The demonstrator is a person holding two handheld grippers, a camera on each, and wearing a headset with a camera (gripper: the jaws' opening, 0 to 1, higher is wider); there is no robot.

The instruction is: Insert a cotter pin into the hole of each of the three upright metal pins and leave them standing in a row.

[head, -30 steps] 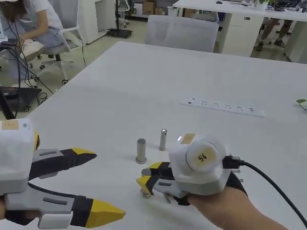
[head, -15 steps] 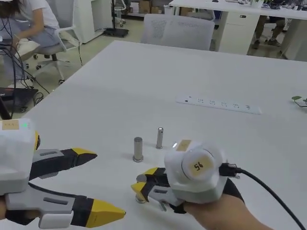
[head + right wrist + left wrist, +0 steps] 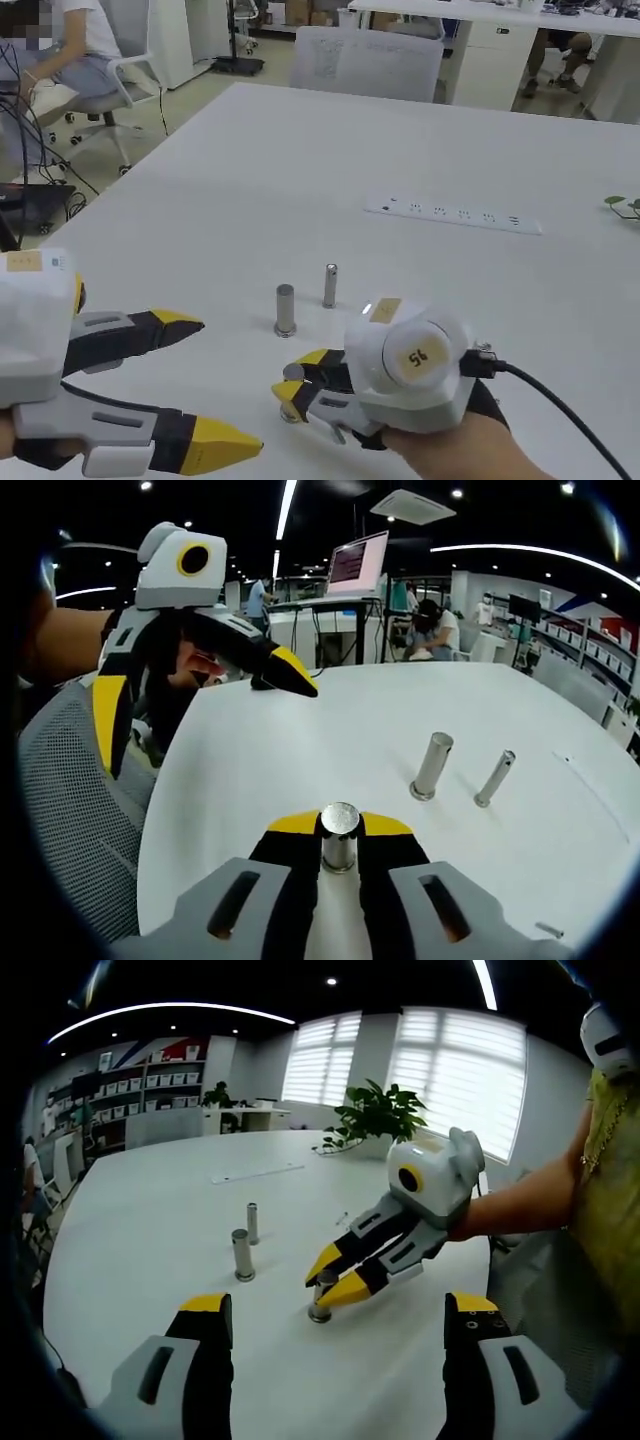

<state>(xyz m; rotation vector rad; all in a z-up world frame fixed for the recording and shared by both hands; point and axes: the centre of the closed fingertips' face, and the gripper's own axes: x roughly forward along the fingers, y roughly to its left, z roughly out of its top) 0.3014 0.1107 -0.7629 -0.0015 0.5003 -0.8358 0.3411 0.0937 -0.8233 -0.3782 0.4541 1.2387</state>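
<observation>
Right claw [image 3: 292,385] clenched on nearest metal pin [image 3: 340,840], upright on worktop [image 3: 300,170]. Left claw [image 3: 220,382] released, empty, near left. Middle pin [image 3: 285,308] and far pin [image 3: 330,285] stand just beyond. Nothing visible through any hole; all three insertions look undone.

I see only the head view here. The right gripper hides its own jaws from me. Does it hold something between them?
Observer: Yes. The right gripper is shut on a short metal pin, by the right gripper view.
Operator: Does this pin stand on the table?
Observer: Yes. The left gripper view shows it upright, its base on the table.
Operator: Where does the gripper hold it?
Observer: Near its top; the base is free below the jaws.
</observation>
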